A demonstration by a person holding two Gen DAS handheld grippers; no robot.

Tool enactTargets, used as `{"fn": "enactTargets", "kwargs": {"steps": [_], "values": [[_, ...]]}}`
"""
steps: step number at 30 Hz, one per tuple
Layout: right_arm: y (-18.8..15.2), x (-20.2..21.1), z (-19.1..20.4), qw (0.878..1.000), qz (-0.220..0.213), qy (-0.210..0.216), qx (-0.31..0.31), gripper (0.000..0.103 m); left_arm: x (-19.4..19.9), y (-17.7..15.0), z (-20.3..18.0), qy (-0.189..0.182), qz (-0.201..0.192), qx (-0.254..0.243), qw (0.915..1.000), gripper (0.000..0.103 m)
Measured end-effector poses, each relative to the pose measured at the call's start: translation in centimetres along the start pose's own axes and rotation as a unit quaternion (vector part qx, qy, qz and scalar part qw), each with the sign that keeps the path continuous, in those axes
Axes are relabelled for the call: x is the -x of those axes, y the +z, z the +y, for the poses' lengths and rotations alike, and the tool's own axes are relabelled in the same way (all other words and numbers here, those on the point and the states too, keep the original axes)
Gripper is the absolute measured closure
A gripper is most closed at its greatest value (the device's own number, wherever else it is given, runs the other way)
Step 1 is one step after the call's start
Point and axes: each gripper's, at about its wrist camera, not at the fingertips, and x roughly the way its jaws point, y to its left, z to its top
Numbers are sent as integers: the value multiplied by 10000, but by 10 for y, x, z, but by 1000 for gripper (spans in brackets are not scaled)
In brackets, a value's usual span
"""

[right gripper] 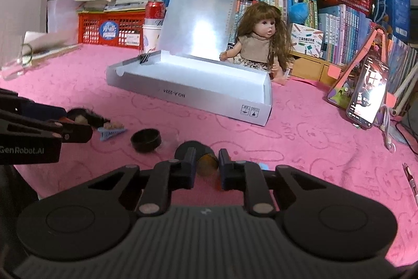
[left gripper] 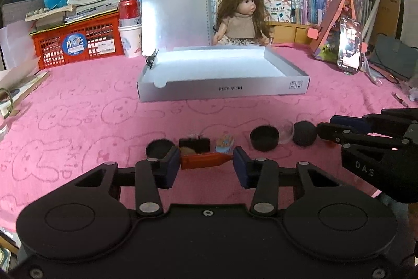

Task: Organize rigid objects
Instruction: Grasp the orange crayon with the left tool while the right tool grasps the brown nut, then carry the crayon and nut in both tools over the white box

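Observation:
My left gripper (left gripper: 206, 161) is shut on an orange-red marker-like object (left gripper: 205, 161), held crosswise between its pads just above the pink cloth. Behind it lie a black lid (left gripper: 158, 148), a small black box (left gripper: 194, 144) and a blue hair clip (left gripper: 224, 143). My right gripper (right gripper: 206, 166) is part closed around a black jar with an amber face (right gripper: 199, 154); whether the pads touch it is unclear. A black cap (right gripper: 145, 140) and the blue clip (right gripper: 112, 134) lie left of it. The open grey box (left gripper: 222, 89) stands behind.
A doll (left gripper: 241, 15) sits behind the box. A phone on a stand (left gripper: 350, 46) is at the right, a red crate (left gripper: 78, 42) and a can at the left. Books and plush toys line the back. A clear lid (left gripper: 286, 131) lies by the jar.

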Motion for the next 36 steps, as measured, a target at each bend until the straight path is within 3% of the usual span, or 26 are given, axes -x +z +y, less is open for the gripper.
{"fn": "enactTargets", "kwargs": {"steps": [19,36], "values": [[50,-29,-34,9955,115,161,-923,81,-32,70,10,-388,51,-23,9992,61],[107,-90,-64,9882,400,390,-1423,81,-101,145,26,-517,287,169,9981,61]]}}
